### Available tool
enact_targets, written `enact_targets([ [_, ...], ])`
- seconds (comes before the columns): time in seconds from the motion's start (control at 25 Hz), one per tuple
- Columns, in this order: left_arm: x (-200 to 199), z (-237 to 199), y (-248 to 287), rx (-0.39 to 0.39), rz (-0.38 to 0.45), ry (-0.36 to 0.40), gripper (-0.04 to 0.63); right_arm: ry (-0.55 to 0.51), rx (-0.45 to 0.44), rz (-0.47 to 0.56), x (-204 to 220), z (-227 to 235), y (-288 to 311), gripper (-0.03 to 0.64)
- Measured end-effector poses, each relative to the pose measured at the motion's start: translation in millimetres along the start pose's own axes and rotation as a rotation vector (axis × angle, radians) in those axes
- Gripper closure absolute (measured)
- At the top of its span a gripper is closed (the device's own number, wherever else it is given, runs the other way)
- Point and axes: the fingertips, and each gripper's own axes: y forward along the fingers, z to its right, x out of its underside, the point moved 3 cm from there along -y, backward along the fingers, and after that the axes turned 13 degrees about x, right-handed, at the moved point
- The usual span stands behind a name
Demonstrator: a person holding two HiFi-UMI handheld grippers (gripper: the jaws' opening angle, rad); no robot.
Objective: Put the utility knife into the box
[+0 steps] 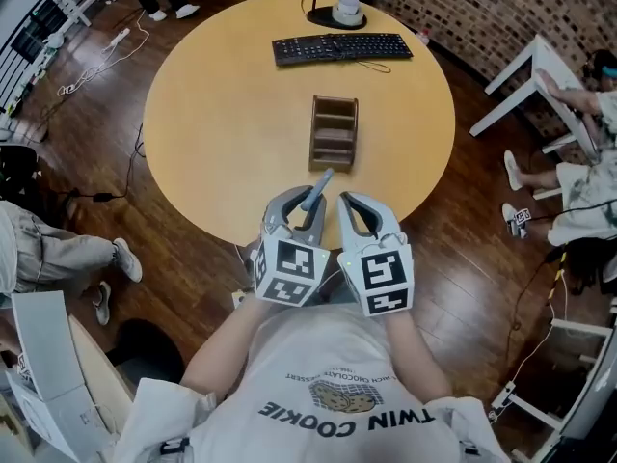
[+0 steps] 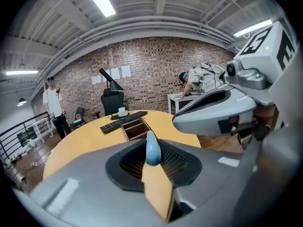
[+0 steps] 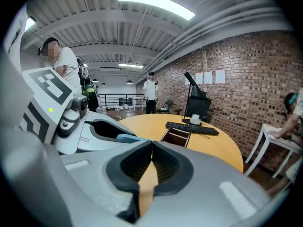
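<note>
the left gripper [image 1: 301, 222] is closed on the utility knife [image 1: 316, 191]; its pads pinch one end only, and the blue-grey rest of the knife sticks out forward, free in the air; the right gripper [image 1: 364, 222] is just beside it, with its jaws together and nothing between them; both hang over the near edge of the round table [image 1: 212, 114]; the box [image 1: 334, 131], brown and with dividers inside, stands well ahead, near the middle of the table, and the knife is not yet in it.

i think the first danger is the grip itself; the knife is held at one end, so it can pivot or slide between the pads on the way to the box; second, the compartments look narrow, so a tilted knife may catch a divider or the wall, and then push or tip the box, which seems light; third, if it is let go too high, it may bounce out onto the table; also the right gripper is so near that it could knock the left one.
</note>
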Motion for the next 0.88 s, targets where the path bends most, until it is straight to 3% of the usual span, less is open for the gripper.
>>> enact_targets([
  [0.24, 3, -16, 33, 0.062, -0.100, 0.101, 0.522, 0.053, 0.026, 0.001, 6, 17, 16, 0.614],
  [0.44, 2, -22, 59, 0.076, -0.188, 0.245, 0.521, 0.081, 0.038, -0.007, 16, 32, 23, 0.614],
  [0.56, 5, -29, 75, 0.100, -0.255, 0.292, 0.521, 0.090, 0.041, -0.004, 18, 39, 29, 0.614],
  [0.88, 7, -39, 104, 0.127, -0.403, 0.427, 0.522, 0.106, 0.001, -0.018, 19, 53, 49, 0.614],
])
